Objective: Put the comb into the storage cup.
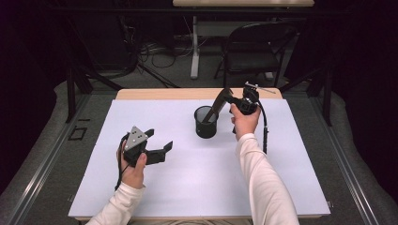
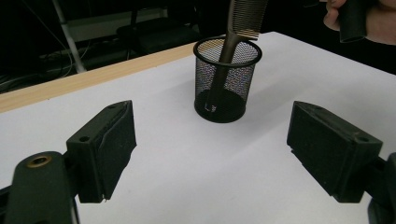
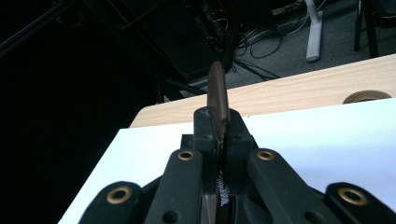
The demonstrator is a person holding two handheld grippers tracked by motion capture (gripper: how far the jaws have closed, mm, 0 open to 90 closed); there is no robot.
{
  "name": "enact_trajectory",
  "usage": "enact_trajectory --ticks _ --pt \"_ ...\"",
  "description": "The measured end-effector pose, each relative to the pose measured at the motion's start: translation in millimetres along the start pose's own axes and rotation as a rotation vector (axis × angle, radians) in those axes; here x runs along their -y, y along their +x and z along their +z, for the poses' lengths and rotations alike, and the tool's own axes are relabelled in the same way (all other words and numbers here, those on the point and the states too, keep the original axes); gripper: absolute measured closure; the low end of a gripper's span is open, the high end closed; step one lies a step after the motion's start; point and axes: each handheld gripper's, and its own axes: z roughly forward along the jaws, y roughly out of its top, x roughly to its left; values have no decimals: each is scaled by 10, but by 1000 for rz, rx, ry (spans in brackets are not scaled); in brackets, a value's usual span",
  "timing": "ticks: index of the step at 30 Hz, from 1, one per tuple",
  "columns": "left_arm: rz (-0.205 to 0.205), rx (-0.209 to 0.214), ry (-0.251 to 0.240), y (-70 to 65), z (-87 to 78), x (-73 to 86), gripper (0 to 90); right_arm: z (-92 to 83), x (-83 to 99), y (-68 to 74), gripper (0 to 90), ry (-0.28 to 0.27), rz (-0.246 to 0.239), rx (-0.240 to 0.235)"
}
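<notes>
A black mesh cup (image 1: pixel 205 123) stands upright near the middle of the white sheet (image 1: pixel 187 187). A dark brown comb (image 1: pixel 218 104) leans in it, lower end down inside the cup and upper end tilted toward the right. My right gripper (image 1: pixel 231 99) is shut on the comb's upper part, just above and right of the cup. In the right gripper view the comb (image 3: pixel 218 95) stands edge-on between the closed jaws of the right gripper (image 3: pixel 218 126). My left gripper (image 1: pixel 159 138) rests open at the left, nothing between its jaws. From the left gripper (image 2: pixel 210 149) the cup (image 2: pixel 226 79) and comb (image 2: pixel 233 32) lie ahead.
The table's bare wooden edge (image 1: pixel 187 93) runs along the far side. Behind it stand a black folding chair (image 1: pixel 256 49) and a white table leg (image 1: pixel 194 47), with cables (image 1: pixel 155 51) on the floor. The person's right hand (image 2: pixel 359 18) is at the top right of the left gripper view.
</notes>
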Motion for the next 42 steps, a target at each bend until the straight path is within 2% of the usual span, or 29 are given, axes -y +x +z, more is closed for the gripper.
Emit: enact_trajectory --ticks 25,33,42 --pt "1 0 3 0 8 6 158 -7 16 -90 848 8 15 8" --pt "1 -2 4 5 5 11 158 -4 32 -112 747 7 14 10" --pt "1 -3 5 7 7 12 158 -14 22 -116 568 11 7 22"
